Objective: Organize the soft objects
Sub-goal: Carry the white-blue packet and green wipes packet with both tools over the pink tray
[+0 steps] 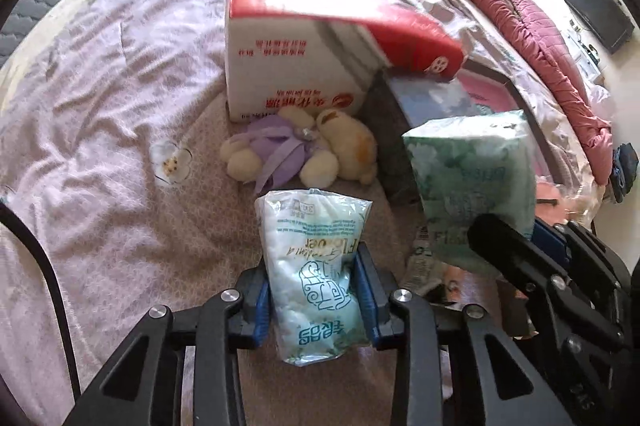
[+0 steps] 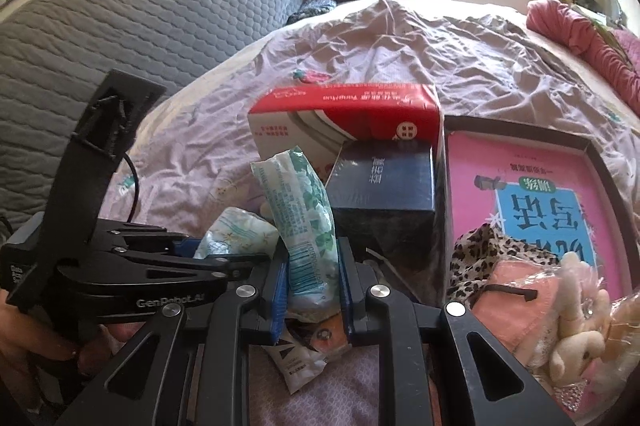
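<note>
My left gripper (image 1: 316, 262) is shut on a pale blue tissue pack (image 1: 312, 222), its blue pads pressing both sides. My right gripper (image 2: 314, 286) is shut on a green-and-white tissue pack (image 2: 304, 201), held upright. In the left wrist view that green pack (image 1: 472, 169) hangs at the right in the right gripper (image 1: 520, 242). In the right wrist view the left gripper (image 2: 216, 254) sits at the left with its pale pack (image 2: 236, 234). A cream plush toy with a purple bow (image 1: 304, 149) lies on the bed ahead of the left gripper.
A red-and-white carton (image 1: 304, 65) lies on the wrinkled lilac sheet (image 1: 100, 105). A dark blue box (image 2: 384, 185) sits beside a dark tray (image 2: 612, 177) holding a pink book (image 2: 540, 193). Leopard-print cloth (image 2: 480, 246) and a bagged pink plush (image 2: 560, 326) lie at the right. A hand (image 2: 36, 342) grips the left tool.
</note>
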Motion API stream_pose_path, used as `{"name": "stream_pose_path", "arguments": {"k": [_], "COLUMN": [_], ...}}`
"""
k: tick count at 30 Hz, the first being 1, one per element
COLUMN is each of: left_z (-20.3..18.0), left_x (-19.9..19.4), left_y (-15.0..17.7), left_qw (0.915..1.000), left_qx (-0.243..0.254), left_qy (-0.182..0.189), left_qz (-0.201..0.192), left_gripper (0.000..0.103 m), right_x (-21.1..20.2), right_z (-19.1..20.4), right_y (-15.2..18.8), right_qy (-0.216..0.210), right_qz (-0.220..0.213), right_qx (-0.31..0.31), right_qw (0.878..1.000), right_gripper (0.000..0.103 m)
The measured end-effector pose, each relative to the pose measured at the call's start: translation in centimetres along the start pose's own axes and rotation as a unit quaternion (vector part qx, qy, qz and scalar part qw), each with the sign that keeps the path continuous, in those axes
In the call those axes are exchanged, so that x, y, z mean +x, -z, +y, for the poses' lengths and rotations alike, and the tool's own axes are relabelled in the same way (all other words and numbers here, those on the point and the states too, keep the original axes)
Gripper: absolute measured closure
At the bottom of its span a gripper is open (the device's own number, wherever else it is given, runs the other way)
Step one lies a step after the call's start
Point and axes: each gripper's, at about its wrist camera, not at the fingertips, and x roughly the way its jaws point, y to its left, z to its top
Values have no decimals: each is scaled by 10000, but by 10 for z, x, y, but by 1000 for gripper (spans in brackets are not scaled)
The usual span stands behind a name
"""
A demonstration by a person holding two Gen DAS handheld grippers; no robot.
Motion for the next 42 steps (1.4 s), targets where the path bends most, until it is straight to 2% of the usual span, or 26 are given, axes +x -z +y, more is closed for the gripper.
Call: {"name": "stream_pose_path", "arguments": {"k": [10, 19, 34, 42], "left_z": [-12, -33, -99, -139], "left_x": [-40, -60, -65, -53], "left_y": [1, 0, 8, 11], "left_qw": [9988, 9960, 9907, 9883], "left_qx": [185, 267, 854, 1098], "left_qy": [18, 258, 498, 727], "left_qz": [-460, -814, -935, -770], "left_gripper": [67, 67, 67, 67], "right_x": [-37, -65, -138, -158], "right_z": [1, -15, -95, -124], "right_y": [-9, -11, -2, 10], "right_qy": [-15, 44, 720, 859], "right_qz": [-384, -644, -1263, -1391], "right_qx": [62, 311, 1068, 1345], "right_qw": [9992, 9974, 9836, 9773], "right_gripper": [81, 81, 81, 81]}}
